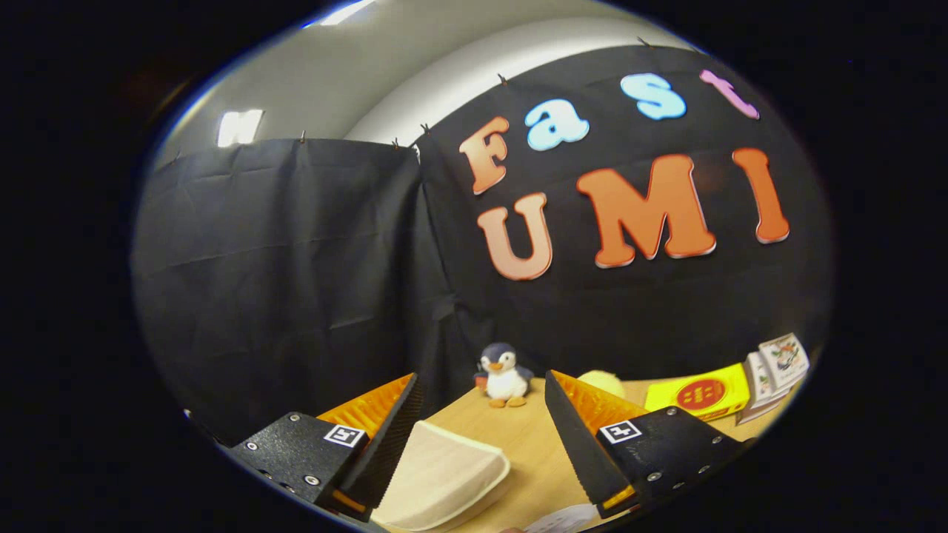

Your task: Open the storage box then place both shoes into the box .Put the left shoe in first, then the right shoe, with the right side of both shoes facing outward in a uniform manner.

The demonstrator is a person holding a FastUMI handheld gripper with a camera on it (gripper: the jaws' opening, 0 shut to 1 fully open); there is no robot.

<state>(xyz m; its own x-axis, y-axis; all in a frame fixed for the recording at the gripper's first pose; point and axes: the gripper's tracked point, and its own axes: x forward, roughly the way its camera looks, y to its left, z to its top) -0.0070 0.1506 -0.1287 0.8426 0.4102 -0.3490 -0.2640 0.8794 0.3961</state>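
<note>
My gripper is open and held above a wooden table, its two fingers spread wide. Between the fingers, close to the left finger, lies a cream-white piece with a rounded corner and a raised rim. It looks like a corner of the storage box or its lid, but I cannot tell which. Neither finger presses on it. At the very bottom, between the fingers, a small white patch peeks in, too little of it to identify.
A small penguin plush stands at the table's far edge, just beyond the fingertips. Behind the right finger sits a pale yellow round thing. Further right lie a yellow flat box and some booklets. Black cloth walls close the back.
</note>
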